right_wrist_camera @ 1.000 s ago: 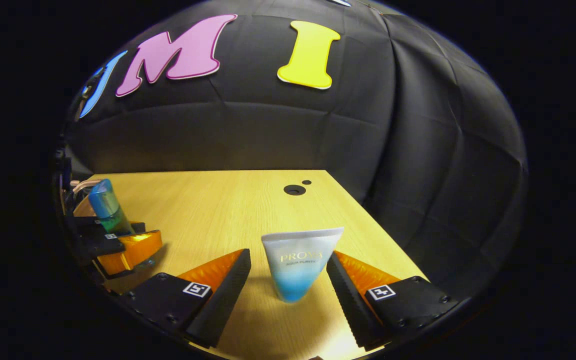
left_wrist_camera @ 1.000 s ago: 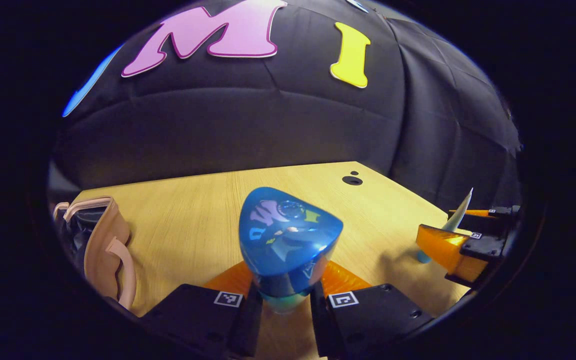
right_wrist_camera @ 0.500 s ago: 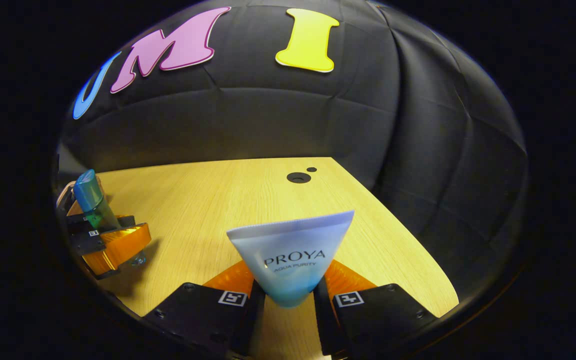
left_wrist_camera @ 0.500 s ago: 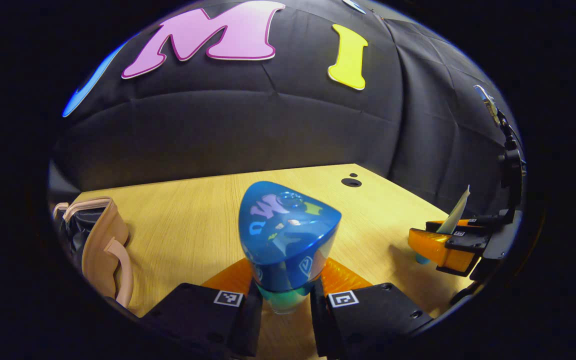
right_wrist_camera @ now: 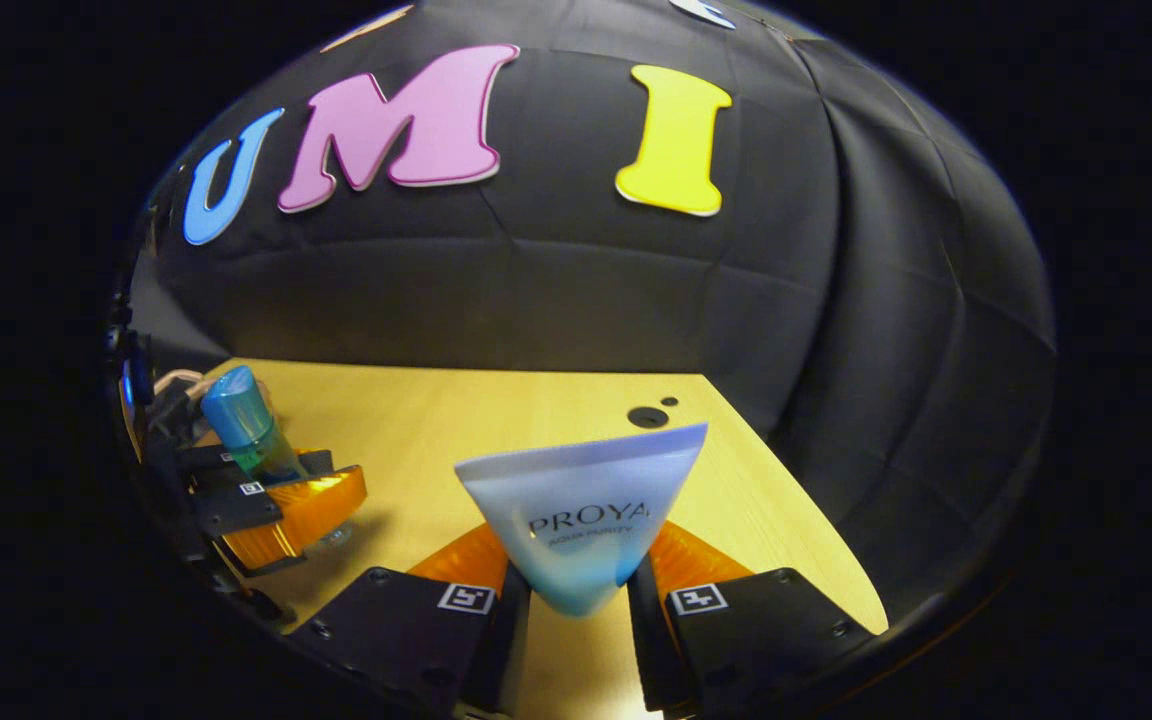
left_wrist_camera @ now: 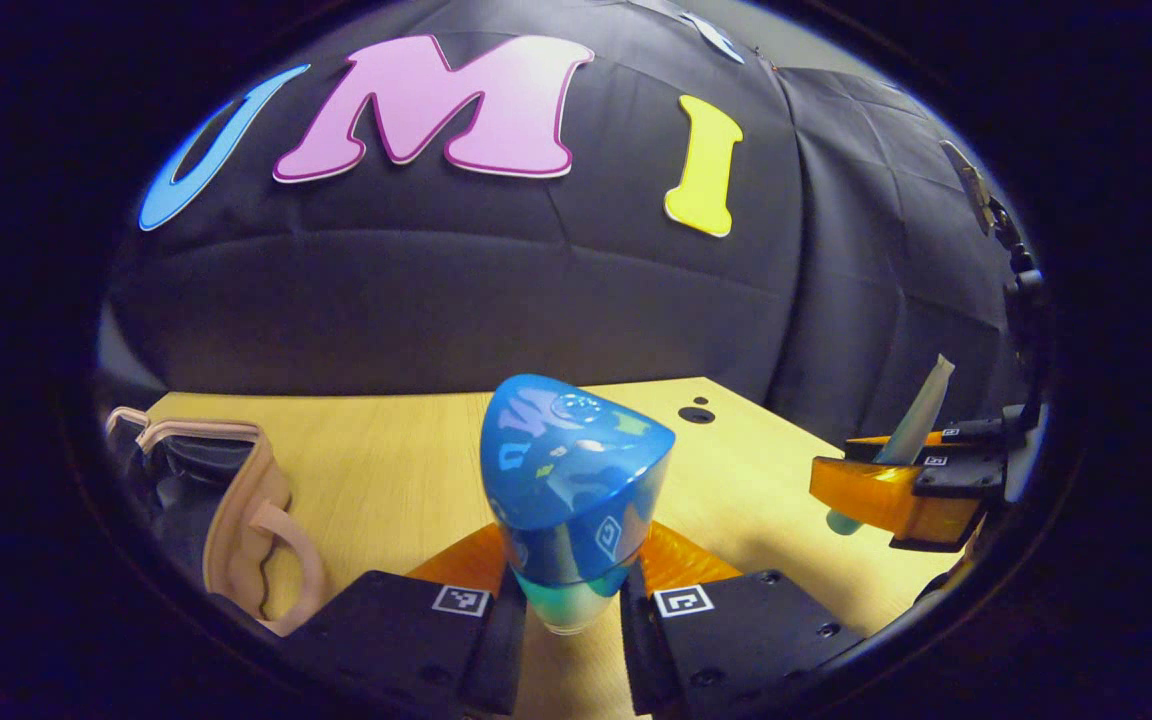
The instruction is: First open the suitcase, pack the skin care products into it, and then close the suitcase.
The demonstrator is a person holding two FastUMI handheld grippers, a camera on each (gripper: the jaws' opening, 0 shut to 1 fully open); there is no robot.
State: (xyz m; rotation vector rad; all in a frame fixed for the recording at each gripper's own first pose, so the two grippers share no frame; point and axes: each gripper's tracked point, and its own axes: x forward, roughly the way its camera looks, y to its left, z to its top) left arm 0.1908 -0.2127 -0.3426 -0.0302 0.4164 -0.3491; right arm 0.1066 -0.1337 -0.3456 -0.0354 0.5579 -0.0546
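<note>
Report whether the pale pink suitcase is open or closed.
Open: the pale pink suitcase at the left gripper view's left edge shows a parted rim with dark lining between the halves.

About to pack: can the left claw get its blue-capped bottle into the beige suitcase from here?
Probably yes. The left claw is shut on the blue-capped bottle, and the beige suitcase lies open to its left on the wooden table, with bare tabletop between them. The right claw holds its tube on the opposite side.

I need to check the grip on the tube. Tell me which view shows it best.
The right gripper view: the tube stands close and face-on, pinched between the right gripper fingers. The left gripper view shows it far off at the right edge, edge-on, partly hidden by that gripper.
</note>
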